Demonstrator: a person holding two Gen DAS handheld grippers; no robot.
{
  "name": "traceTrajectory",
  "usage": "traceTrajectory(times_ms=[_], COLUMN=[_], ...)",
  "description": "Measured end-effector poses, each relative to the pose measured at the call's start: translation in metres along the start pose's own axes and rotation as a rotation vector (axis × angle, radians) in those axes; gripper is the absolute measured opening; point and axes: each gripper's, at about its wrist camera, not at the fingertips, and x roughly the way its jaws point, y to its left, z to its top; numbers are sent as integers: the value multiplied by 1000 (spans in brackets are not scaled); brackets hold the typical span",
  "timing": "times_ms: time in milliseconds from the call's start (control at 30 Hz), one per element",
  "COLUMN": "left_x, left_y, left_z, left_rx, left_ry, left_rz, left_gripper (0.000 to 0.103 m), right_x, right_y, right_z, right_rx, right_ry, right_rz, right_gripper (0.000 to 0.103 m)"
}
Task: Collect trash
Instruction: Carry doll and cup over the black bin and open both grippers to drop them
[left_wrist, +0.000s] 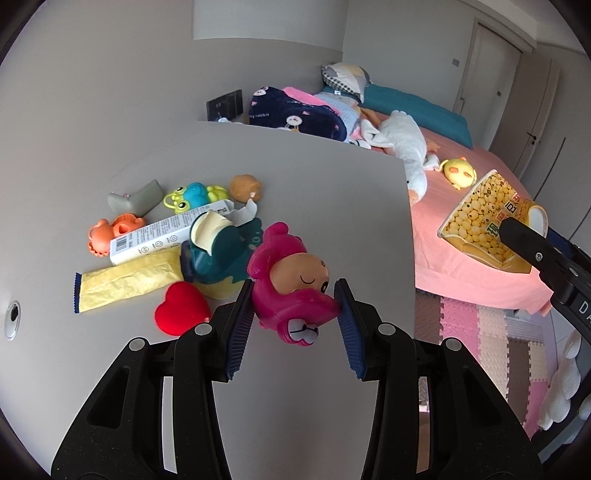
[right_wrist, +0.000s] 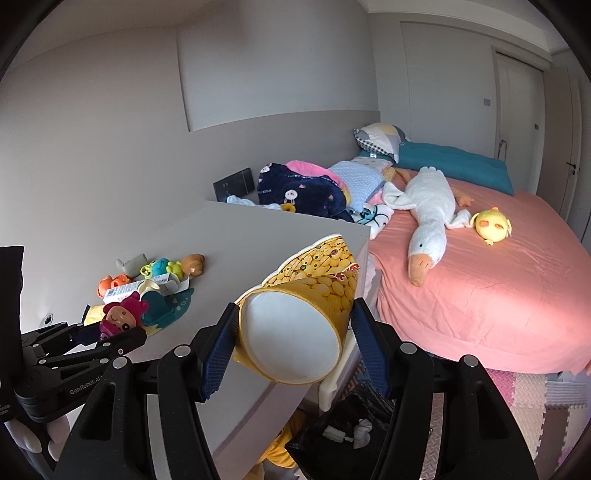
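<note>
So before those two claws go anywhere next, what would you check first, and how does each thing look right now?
1. Left gripper clamped on pink doll toy: ok.
2. Right gripper clamped on yellow paper cup: ok.
3. Cup empty: cannot tell, only its base shows.
4. Black trash bag below the cup: ok.
5. Doll is trash: not ok, it looks like a toy.
6. Yellow wrapper left on the table: not ok.

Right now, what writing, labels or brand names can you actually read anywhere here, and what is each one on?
"GenRobot.AI": on the left tool body.
"rabbit": on the navy blanket, preceded by a blurred word.
"D A": cut-off letters on the right tool body.
Red Chinese characters: on the yellow paper cup, too distorted to read.
Barcode and small print: on the white box, too small.
</note>
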Motion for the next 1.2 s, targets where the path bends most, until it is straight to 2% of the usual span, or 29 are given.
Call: traceTrajectory(times_ms=[733, 1200], left_x=[25, 58], left_y=[-104, -147], left_z=[11, 2], left_rx=[157, 228], left_ry=[43, 133], left_rz=[-144, -195], left_gripper=[43, 43], right_x=[-20, -10], right_y=[-84, -134], right_z=[-9, -17], right_rx=[102, 196], right_ry=[11, 69], right_rz=[-138, -184], right_gripper=[63, 63])
